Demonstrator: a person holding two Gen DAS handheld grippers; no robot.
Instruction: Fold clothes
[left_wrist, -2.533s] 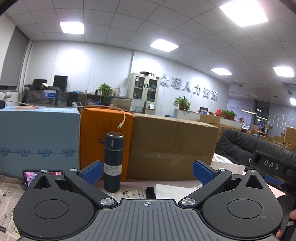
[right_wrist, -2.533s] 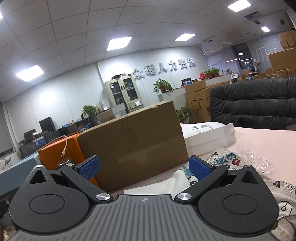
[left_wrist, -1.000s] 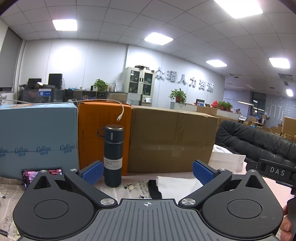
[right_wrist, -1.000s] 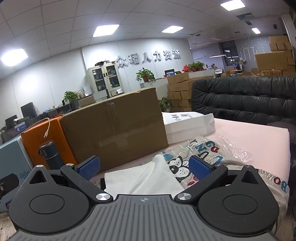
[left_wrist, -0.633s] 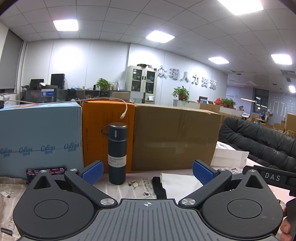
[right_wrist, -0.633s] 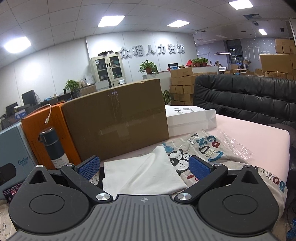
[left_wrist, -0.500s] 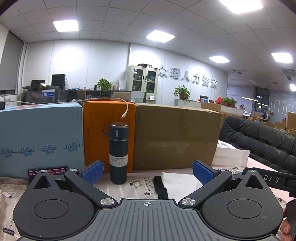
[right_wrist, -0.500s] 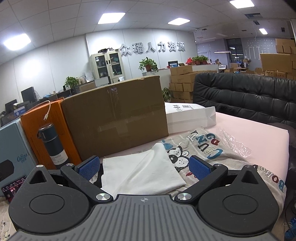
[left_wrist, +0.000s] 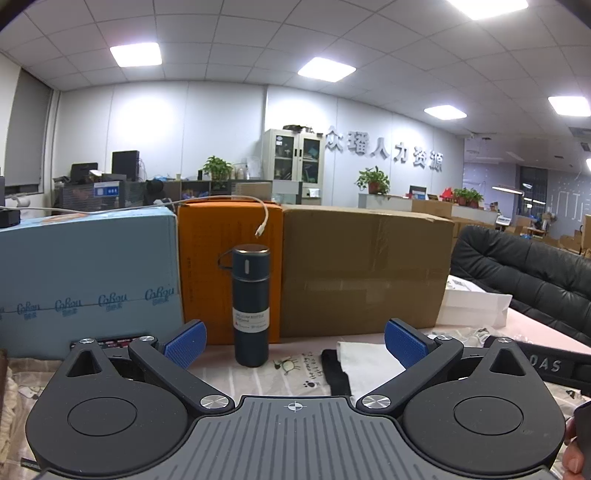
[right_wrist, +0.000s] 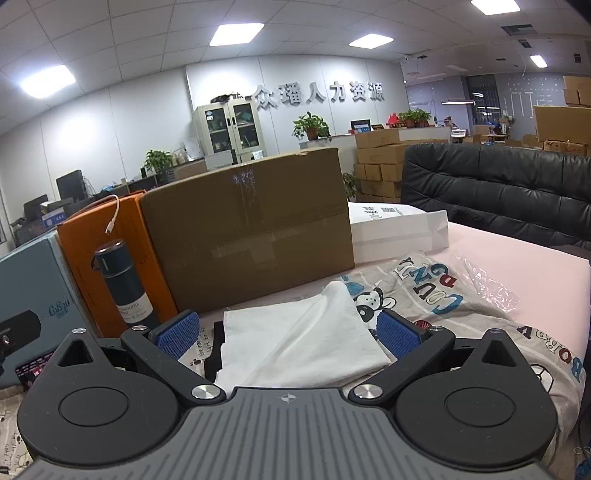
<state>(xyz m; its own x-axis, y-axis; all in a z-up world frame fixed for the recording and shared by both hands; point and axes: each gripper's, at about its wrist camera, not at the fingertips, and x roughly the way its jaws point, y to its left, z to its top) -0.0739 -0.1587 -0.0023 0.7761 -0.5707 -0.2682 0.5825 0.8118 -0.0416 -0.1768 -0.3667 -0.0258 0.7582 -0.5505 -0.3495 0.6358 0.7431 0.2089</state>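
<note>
Right wrist view: the right gripper (right_wrist: 288, 334) has its blue pads wide apart, holding nothing, above a white garment (right_wrist: 295, 343) lying on a cartoon-printed cloth (right_wrist: 443, 295). The left gripper (left_wrist: 294, 341) is likewise spread and empty, facing a dark blue flask (left_wrist: 251, 306) before an orange box (left_wrist: 210, 266).

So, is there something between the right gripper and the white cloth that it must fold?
Nothing visible. The right gripper is open and the white cloth lies straight ahead between its fingers. The dark bottle and the brown box stand off to the left and behind the cloth.
</note>
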